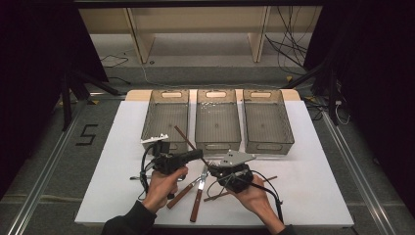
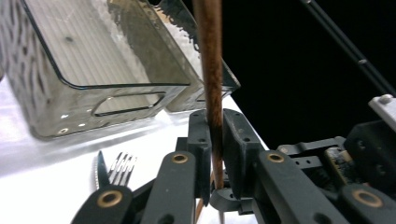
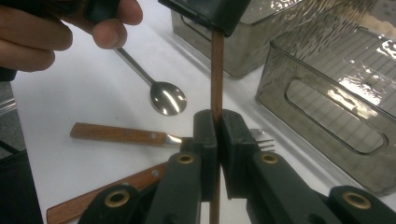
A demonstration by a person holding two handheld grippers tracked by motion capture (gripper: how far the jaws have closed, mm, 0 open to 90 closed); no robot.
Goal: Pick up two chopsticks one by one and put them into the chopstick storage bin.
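Left gripper [image 1: 193,155]: held in the person's left hand [image 1: 164,183], low centre-left of the white table [image 1: 313,196]. In the left gripper view its jaws are pressed onto a thin brown wooden stick [image 2: 211,70], probably a chopstick, which rises past the fingertips toward the top of the frame.
Right gripper [image 1: 214,169]: held in the person's right hand [image 1: 254,196], just right of the left gripper. In the right gripper view its jaws are pinched onto the same stick [image 3: 216,74].
Stick: in the high view it slants from near the front edge of the left bin down to the two grippers [image 1: 185,137]; both grip it, one near each end. Lifted off the table as far as I can tell.
Bins: three clear grey plastic bins stand in a row across the far half of the table: left bin [image 1: 166,117], middle bin [image 1: 218,120], right bin [image 1: 267,120]. Each has a slot handle in its end wall.
Cutlery on table: wooden-handled knife [image 1: 198,196] and a second wooden handle [image 1: 182,193] beside it, lying between the hands; spoon [image 3: 167,97] near the left hand; fork [image 3: 261,138] with a wooden handle [image 3: 116,134], tines just behind the right gripper's jaws.
Second stick: another thin brown stick [image 1: 266,179] lies flat under the right gripper.
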